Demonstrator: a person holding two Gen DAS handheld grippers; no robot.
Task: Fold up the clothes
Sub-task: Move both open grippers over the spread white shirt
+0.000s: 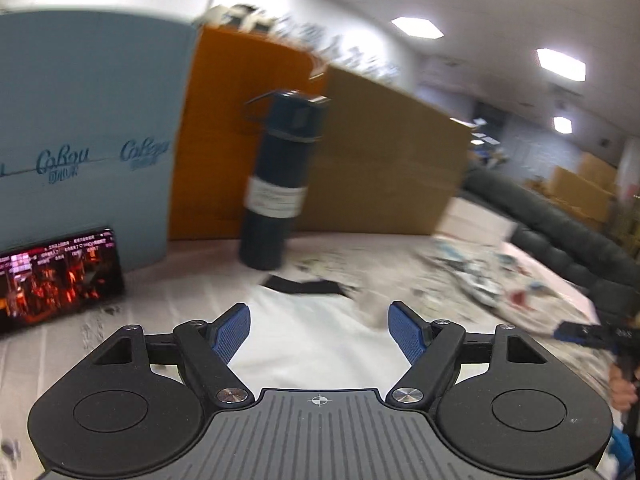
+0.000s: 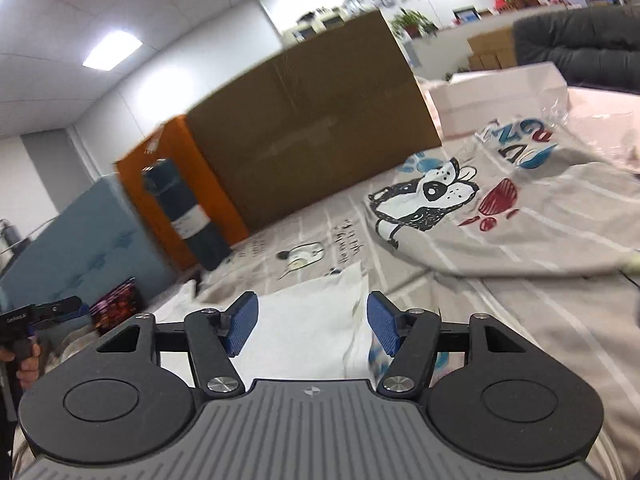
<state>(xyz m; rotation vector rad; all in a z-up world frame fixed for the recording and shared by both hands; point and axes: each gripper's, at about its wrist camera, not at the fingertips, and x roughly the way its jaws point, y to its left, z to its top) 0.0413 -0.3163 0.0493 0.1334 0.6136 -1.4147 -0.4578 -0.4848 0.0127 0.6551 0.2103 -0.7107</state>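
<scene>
A white garment with a black collar [image 1: 316, 332] lies flat on the printed sheet in front of me; it also shows in the right wrist view [image 2: 308, 320]. My left gripper [image 1: 319, 326] is open and empty, hovering over the white garment. My right gripper [image 2: 312, 322] is open and empty over the same garment's right part. A grey T-shirt with a dog print [image 2: 500, 216] lies spread to the right; it shows blurred in the left wrist view [image 1: 480, 276]. The right gripper appears at the right edge of the left wrist view [image 1: 592, 334], the left gripper at the left edge of the right wrist view [image 2: 44, 312].
A dark blue bottle [image 1: 276, 176] stands behind the garment. Behind it are a light blue box [image 1: 88, 140], an orange box [image 1: 236, 128] and a brown cardboard box [image 1: 384, 160]. A lit phone [image 1: 56, 280] leans at left. A white box [image 2: 500, 96] and a dark sofa [image 2: 580, 52] lie at right.
</scene>
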